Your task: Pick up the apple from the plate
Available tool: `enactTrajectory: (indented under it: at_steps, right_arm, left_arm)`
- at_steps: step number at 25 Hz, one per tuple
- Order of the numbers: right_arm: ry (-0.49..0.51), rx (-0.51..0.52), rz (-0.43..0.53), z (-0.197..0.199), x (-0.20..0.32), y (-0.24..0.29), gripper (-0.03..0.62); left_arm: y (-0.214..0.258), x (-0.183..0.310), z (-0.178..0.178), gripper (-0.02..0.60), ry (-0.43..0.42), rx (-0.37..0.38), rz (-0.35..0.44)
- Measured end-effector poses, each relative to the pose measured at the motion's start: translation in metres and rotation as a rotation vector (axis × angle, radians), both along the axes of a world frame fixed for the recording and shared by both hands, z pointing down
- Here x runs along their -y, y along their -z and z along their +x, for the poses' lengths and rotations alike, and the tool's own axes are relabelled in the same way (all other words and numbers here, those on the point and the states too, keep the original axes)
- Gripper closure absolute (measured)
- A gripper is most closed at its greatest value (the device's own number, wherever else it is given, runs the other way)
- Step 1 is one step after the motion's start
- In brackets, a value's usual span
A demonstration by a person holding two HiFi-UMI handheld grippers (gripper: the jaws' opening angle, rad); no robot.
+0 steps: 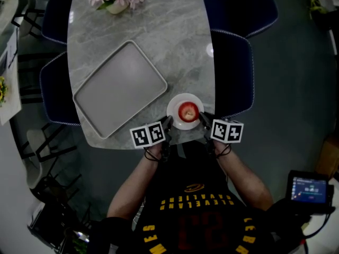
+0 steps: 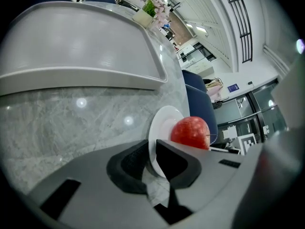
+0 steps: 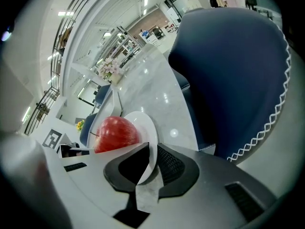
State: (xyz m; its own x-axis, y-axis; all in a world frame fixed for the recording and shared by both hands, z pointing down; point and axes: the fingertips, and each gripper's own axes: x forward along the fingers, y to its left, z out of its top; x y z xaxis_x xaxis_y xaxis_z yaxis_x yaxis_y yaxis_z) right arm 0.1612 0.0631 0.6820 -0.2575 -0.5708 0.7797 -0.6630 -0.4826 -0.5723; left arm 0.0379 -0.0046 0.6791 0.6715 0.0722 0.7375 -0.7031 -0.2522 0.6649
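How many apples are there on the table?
1. The apple sits on the white plate at the near edge of the table. No other apple shows.

bench (image 1: 159, 36): bare marble is left open beyond the plate (image 1: 174, 105), up to the far end.
tray (image 1: 119, 88): set just left of the plate, so that side is blocked.
apple (image 1: 188, 111): open from above. near flanks are taken by the left tongs (image 1: 169, 123) and right tongs (image 1: 203, 119), each closed on the plate rim.
chair (image 1: 233, 73): set against the bench's right edge.
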Motion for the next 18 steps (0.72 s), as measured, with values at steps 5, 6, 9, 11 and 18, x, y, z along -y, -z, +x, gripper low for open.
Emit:
enactTrajectory:
  at_steps: [5, 6, 9, 11, 18]
  right_arm:
    - [0.004, -0.032, 0.002, 0.001, -0.003, 0.001, 0.539]
    - [-0.002, -0.048, 0.001, 0.005, -0.005, 0.002, 0.539]
    - [-0.032, -0.098, 0.009, 0.023, -0.006, 0.006, 0.539]
    - [-0.05, -0.125, 0.024, 0.036, -0.003, 0.01, 0.539]
    - [-0.053, -0.205, 0.164, 0.047, 0.0, 0.063, 0.571]
  left_arm:
    - [0.002, 0.005, -0.011, 0.532, 0.007, 0.035, 0.058]
    - [0.004, 0.005, -0.013, 0.532, 0.011, 0.041, 0.069]
    - [0.005, 0.012, -0.016, 0.532, 0.028, 0.045, 0.095]
    - [0.007, 0.019, -0.018, 0.532, 0.038, 0.046, 0.113]
    - [0.055, 0.022, -0.021, 0.573, 0.041, -0.024, 0.243]
